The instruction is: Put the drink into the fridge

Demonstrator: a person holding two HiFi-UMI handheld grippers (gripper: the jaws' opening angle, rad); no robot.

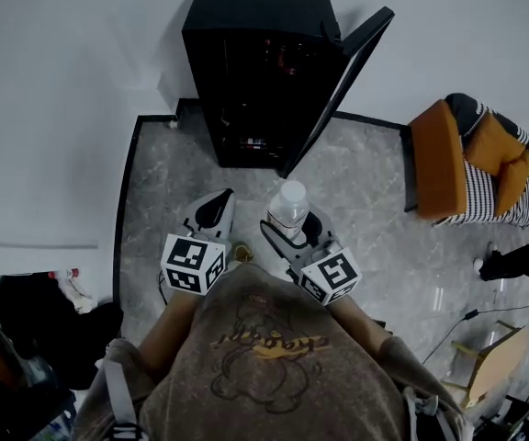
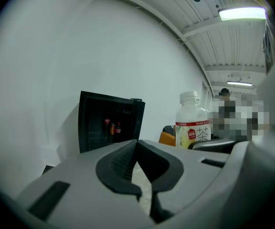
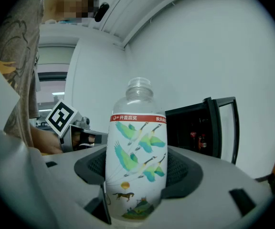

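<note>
- One black mini fridge (image 1: 255, 72) stands on the marbled floor (image 1: 375, 200) at its far edge, back against the white wall.
- Its one door (image 1: 343, 85) hangs wide open on the right side.
- Inside the fridge, the left gripper view shows at least two small dark bottles with red labels (image 2: 112, 127) on a shelf. An exact count cannot be made out.
- There is one drink bottle (image 1: 288, 208): clear plastic with a white cap and a label printed with flying cranes. It is held upright above the middle of the floor, in front of the open fridge and well apart from it.
- The right gripper (image 1: 289, 226) has its two jaws clamped on the bottle's lower body, one pad on each side.
- The left gripper (image 1: 215, 211) hovers just beside the right one. Its two jaws are closed tip to tip, with nothing between them.
- There are two marker cubes, one on each gripper: the left cube (image 1: 192, 263) and the right cube (image 1: 331, 276).
- One orange chair (image 1: 439, 159) sits at the floor's right edge, with one black-and-white striped cushion (image 1: 499, 186) on it.
- One open cardboard box (image 1: 494, 361) lies near the floor's near-right corner.
- Two strip lights (image 2: 242, 13) glow on the ceiling in the left gripper view.
</note>
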